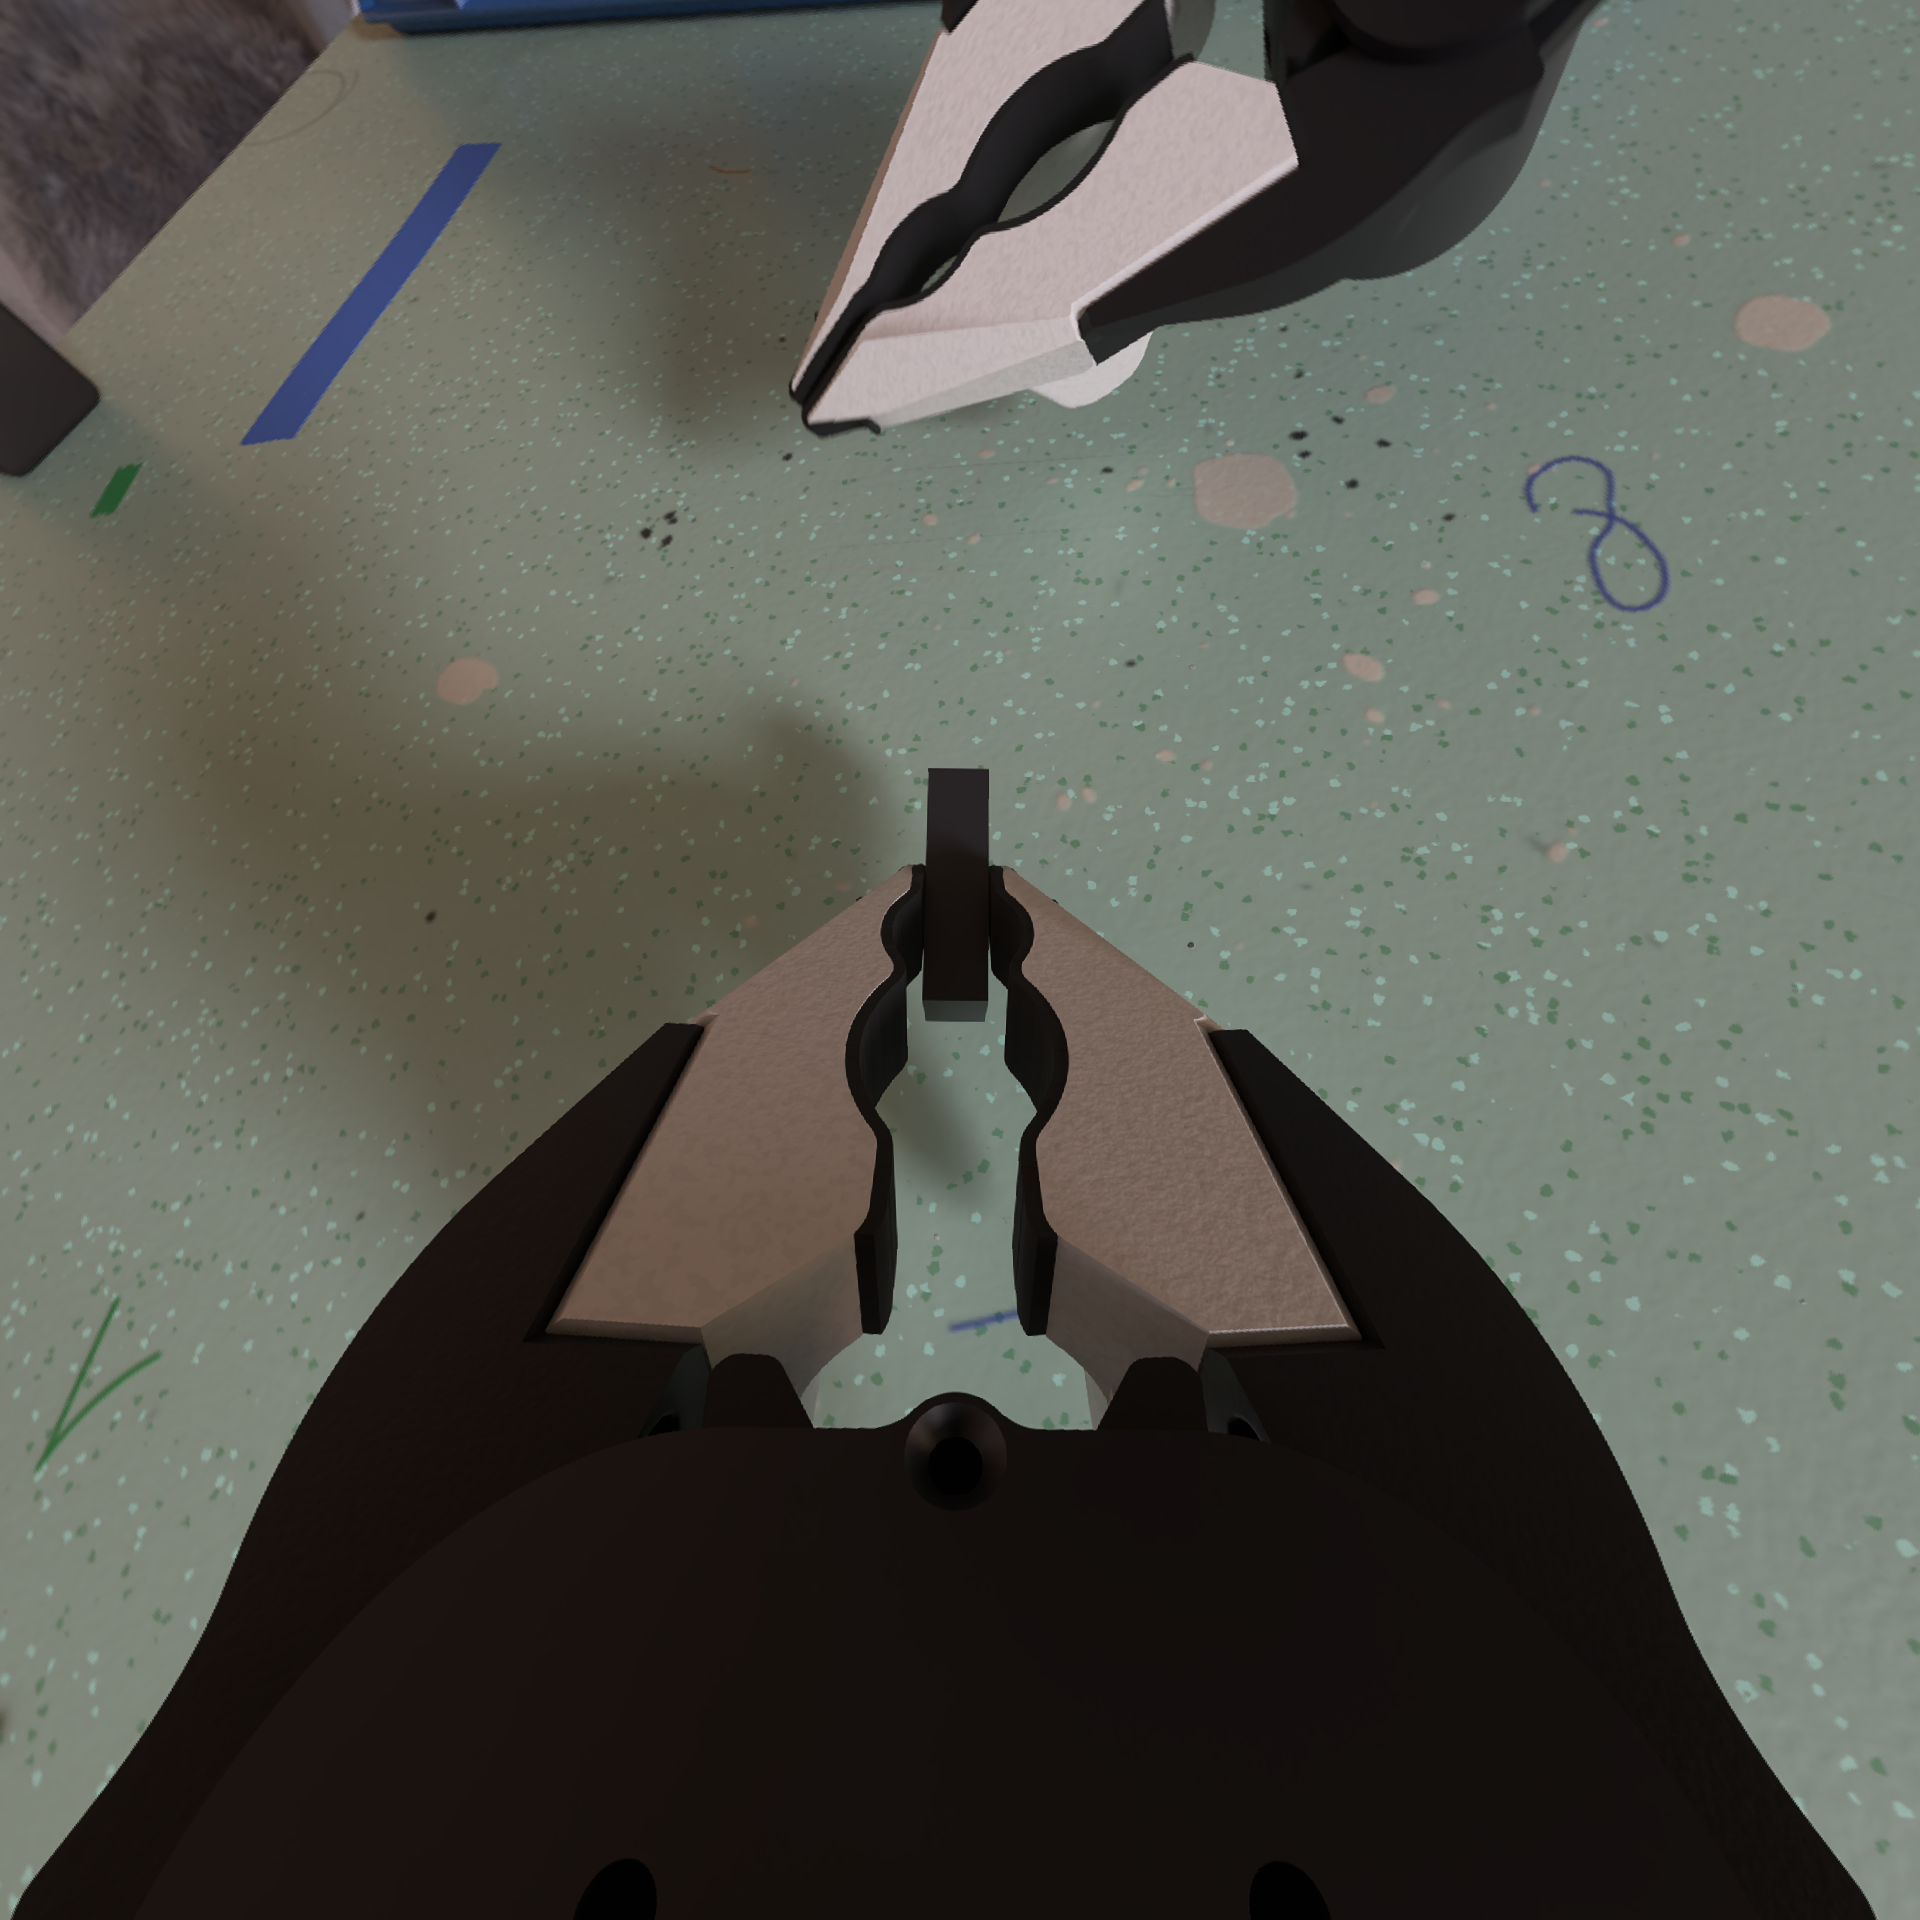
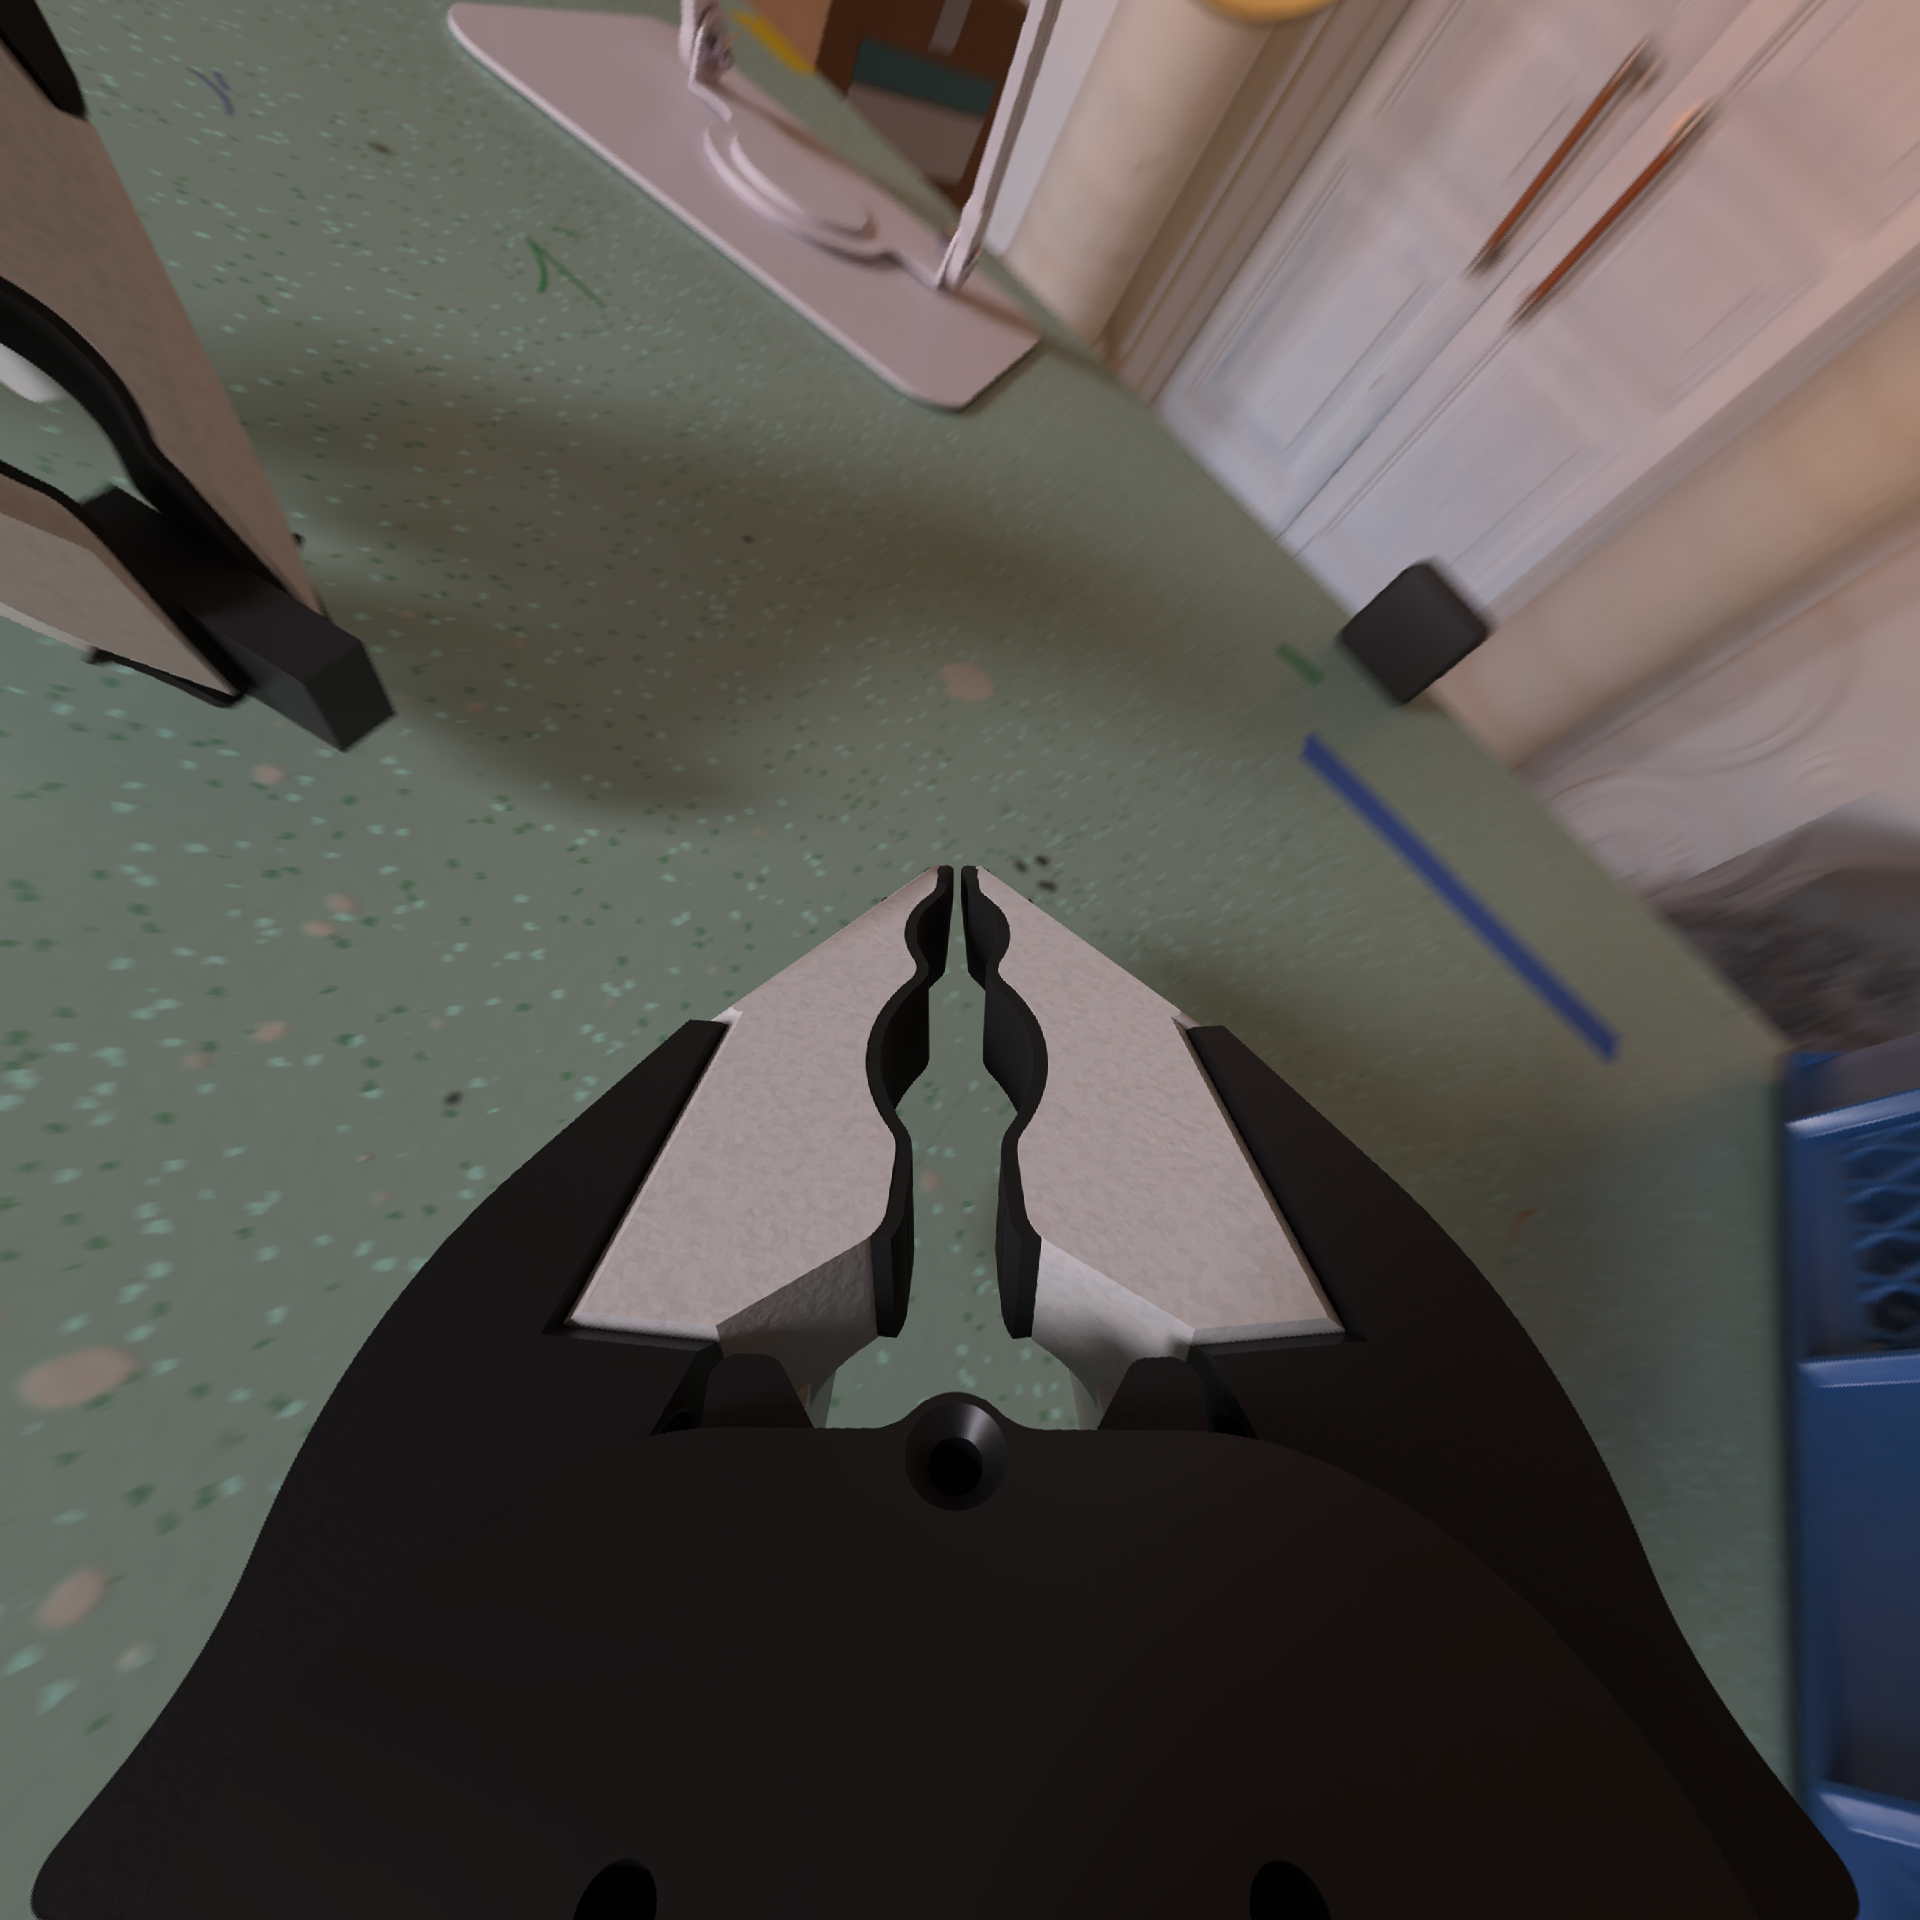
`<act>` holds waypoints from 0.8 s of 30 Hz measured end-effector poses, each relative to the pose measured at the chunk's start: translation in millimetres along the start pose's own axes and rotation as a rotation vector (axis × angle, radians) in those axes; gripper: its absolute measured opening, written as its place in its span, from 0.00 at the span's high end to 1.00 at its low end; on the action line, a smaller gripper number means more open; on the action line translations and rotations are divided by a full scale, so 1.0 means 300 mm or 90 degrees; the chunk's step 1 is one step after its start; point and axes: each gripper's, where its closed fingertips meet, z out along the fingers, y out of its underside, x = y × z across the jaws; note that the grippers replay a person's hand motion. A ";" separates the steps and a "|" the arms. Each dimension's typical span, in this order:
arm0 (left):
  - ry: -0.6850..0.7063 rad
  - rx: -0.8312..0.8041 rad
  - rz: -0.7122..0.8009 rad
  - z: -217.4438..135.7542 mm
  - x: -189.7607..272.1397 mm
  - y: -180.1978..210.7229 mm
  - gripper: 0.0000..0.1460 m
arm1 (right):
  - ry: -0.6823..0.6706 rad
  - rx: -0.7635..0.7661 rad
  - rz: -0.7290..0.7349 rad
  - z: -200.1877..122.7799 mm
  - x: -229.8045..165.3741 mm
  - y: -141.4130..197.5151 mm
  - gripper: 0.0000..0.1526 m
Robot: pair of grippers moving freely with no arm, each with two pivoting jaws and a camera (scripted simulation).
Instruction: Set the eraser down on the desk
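My left gripper (image 1: 956,873) is shut on the eraser (image 1: 956,831), a small black block that sticks out past the fingertips, held above the speckled green desk (image 1: 1351,935). In the right wrist view the same eraser (image 2: 322,670) shows at the left, clamped by the left gripper (image 2: 234,665) just over the desk (image 2: 623,623). My right gripper (image 2: 957,873) is shut and empty above the desk. It also shows in the left wrist view (image 1: 831,410), tips closed, farther ahead.
A blue tape strip (image 1: 369,296) lies on the desk near its edge. A black cube (image 2: 1413,629) sits at the desk corner. A white stand base (image 2: 727,197) stands at the back. A blue crate (image 2: 1860,1403) is at the right.
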 end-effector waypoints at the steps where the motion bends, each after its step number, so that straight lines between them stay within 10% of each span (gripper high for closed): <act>1: -0.006 0.000 -0.007 -0.003 -0.001 0.001 0.92 | 0.023 0.016 -0.023 -0.002 0.012 -0.008 0.99; 24: -0.072 0.027 -0.046 -0.029 -0.019 -0.010 0.92 | 0.097 0.078 -0.152 -0.008 0.030 -0.035 0.99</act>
